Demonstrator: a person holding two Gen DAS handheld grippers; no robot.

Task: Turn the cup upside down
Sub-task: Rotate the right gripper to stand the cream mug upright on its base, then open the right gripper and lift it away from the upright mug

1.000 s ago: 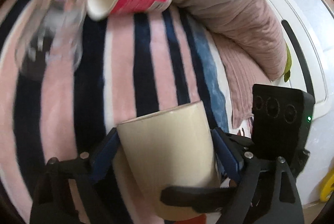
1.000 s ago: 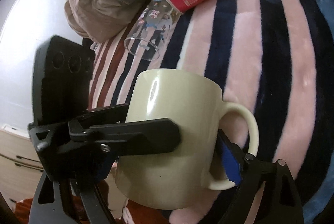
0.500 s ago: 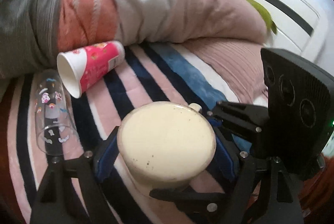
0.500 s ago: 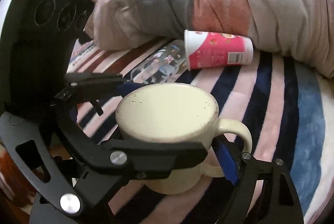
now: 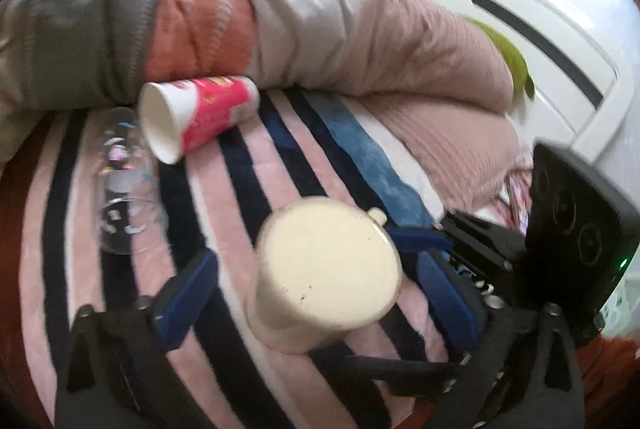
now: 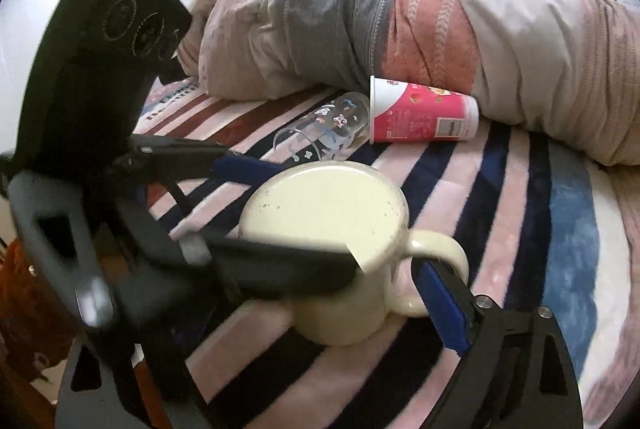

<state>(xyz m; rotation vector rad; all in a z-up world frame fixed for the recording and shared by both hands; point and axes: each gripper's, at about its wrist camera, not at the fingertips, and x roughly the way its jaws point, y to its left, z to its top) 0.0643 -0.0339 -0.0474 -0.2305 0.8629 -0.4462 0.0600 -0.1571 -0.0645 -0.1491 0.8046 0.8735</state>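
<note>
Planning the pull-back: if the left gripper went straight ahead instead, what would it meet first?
The upside-down cream mug, standing between the open left gripper's fingers; beyond it, only striped blanket, though depth is unclear.

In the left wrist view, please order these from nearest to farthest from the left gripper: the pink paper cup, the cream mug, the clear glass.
1. cream mug, base up, between the left gripper fingers.
2. clear glass, lying to the left.
3. pink paper cup, lying beyond, against the bedding.

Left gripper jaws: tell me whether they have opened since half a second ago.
Yes. The left gripper has spread: its blue pads now stand clear of the cream ceramic mug, upside down on the striped blanket.
</note>
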